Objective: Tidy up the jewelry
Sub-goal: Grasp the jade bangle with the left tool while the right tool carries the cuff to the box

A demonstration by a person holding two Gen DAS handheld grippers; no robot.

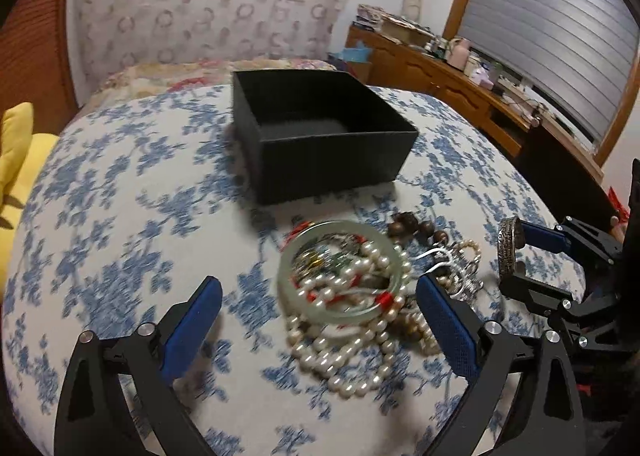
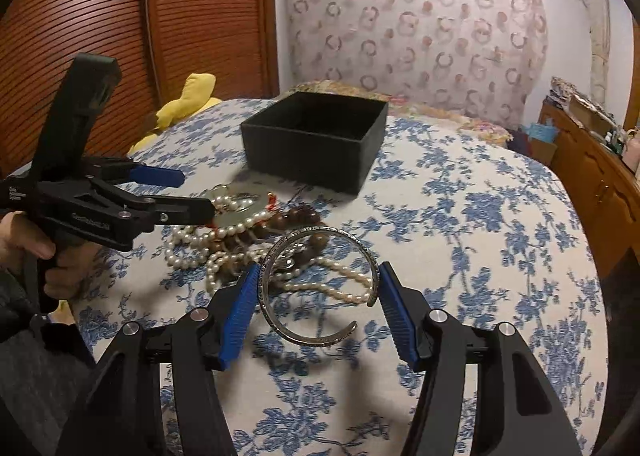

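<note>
Left gripper (image 1: 318, 304) fingers spread wide, empty, hovering over jewelry pile on bed (image 1: 120, 184); nothing between the pads. Jade bangle (image 1: 340, 270) at 12 o'clock of left fingers, lying on tangled pearl strands (image 1: 348, 360), red cord threaded through. Wooden beads (image 1: 416, 226) at 1 o'clock of the bangle.

Black box (image 2: 316, 144) open, looks empty, at 12 o'clock of pile, well apart from both grippers.

Right gripper (image 2: 316, 296) closed on engraved silver cuff bracelet (image 2: 316, 288), lifted off bedcover. Pads bearing on cuff's outer edges at 9 and 3 o'clock; open gap of cuff faces 4 o'clock, just beside the right pad.

Judged step: cuff held, transfer to box pending.

Risks:
- Cuff is an open C. Squeeze across it flexes the gap; right pad sits at the free end, so could slip off and drop.
- Smooth curved metal on pad edges: any wrist roll may spin the cuff out.
- Left fingers descending on bangle would likely catch pearls and cord too, since all are tangled; lifting one drags the lot.
- Bangle brittle; drop onto box rim could chip it.
- Soft bed: box may tip if pressed on.
</note>
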